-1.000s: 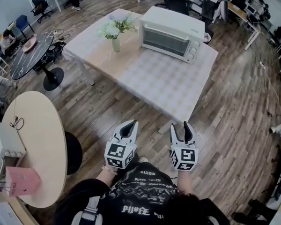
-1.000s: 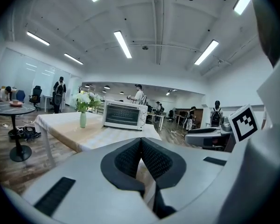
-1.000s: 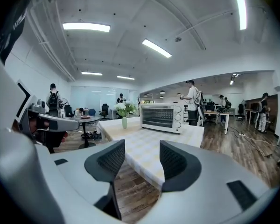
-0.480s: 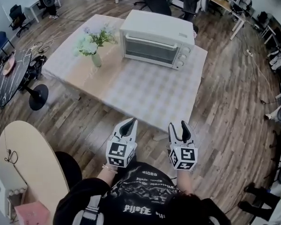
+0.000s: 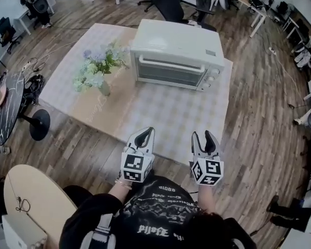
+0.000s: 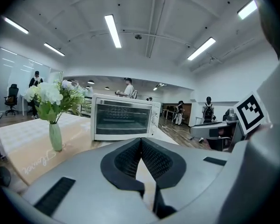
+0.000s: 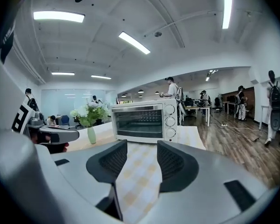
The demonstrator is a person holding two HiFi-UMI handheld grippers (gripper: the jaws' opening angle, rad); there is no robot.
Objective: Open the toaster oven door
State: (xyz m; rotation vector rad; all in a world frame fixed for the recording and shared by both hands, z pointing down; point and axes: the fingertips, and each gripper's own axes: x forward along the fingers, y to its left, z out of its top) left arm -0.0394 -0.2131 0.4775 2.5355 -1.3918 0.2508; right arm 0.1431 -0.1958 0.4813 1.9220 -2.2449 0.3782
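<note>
The white toaster oven (image 5: 176, 56) stands at the far side of the checked table (image 5: 160, 113), its glass door closed and its handle bar (image 5: 171, 65) along the door's top edge. Both grippers hover at the table's near edge, well short of the oven and pointing at it. My left gripper (image 5: 143, 137) is shut, its pads meeting at the tips (image 6: 141, 140), with nothing between them. My right gripper (image 5: 206, 141) is open; its jaws have just been closing a little, with only the tablecloth visible in the gap (image 7: 142, 146). The oven (image 7: 142, 120) is straight ahead in both gripper views.
A vase of flowers (image 5: 101, 71) stands on the table left of the oven. A black round table (image 5: 2, 113) and a beige oval table (image 5: 36, 201) are on the left. Office chairs (image 5: 168, 1), desks and people are beyond the table.
The person has walked toward the table. The oven and vase now look nearer and larger, and both grippers have reached the table's near edge. The right jaws look slightly narrower.
</note>
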